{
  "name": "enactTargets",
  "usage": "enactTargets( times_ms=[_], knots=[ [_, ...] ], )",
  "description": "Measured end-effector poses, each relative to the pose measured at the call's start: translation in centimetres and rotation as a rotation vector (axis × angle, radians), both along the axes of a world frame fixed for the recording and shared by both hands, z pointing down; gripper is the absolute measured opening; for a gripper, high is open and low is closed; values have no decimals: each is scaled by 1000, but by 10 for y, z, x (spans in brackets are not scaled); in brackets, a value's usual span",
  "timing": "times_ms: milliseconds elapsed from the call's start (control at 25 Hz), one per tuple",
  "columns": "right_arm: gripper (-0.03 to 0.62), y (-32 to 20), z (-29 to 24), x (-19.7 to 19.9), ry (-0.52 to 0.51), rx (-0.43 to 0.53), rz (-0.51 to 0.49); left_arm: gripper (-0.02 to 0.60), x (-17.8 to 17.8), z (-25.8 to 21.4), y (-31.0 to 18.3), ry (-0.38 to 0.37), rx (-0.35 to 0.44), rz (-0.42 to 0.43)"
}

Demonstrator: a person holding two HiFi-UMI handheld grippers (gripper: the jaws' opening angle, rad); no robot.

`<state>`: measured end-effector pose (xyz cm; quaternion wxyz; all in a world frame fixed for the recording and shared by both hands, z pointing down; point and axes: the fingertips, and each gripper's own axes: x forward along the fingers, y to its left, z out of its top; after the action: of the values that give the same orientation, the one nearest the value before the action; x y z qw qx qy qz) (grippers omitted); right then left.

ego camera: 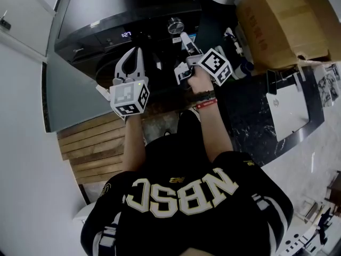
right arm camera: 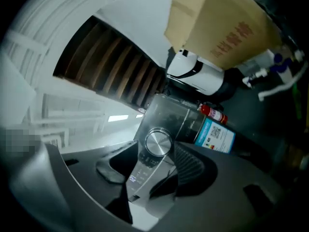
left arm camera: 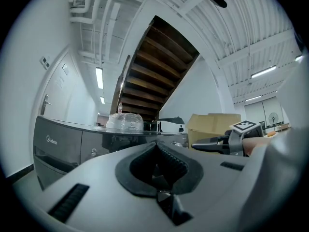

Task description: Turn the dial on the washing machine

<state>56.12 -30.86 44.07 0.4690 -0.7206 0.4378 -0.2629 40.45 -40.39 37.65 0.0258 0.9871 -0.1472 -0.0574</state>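
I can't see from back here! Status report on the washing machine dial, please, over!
Right gripper open, lined up on the dial, not gripping it. Left gripper shut, empty. Nothing in the way.

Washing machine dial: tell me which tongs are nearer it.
Right. The right tongs sit just below the dial, open, not gripping it; the left tongs hover farther off to its left.
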Motion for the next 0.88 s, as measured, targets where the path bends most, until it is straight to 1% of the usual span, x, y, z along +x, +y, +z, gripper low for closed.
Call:
enactTargets(
  times_ms=[120, 280, 440, 680, 760, 880],
  knots=[
    [224, 6, -5, -10, 141, -105, -9, 14, -6, 0, 3, -2, 3, -1],
    [170, 15, -7, -25, 298, -230, -5, 14, -14, 0, 7, -6, 8, -6],
    [127, 21, -13, -41, 481, -369, 11, 14, -18, 0, 14, -10, 10, 0],
    [93, 31, -31, -58, 746, -549, 43, 14, -22, -1, 24, -14, 16, 13],
    [78, 35, -33, -64, 805, -585, 49, 14, -23, -2, 27, -13, 18, 15],
    [53, 36, -32, -70, 857, -596, 43, 14, -24, -2, 31, -13, 25, 17]
  ],
)
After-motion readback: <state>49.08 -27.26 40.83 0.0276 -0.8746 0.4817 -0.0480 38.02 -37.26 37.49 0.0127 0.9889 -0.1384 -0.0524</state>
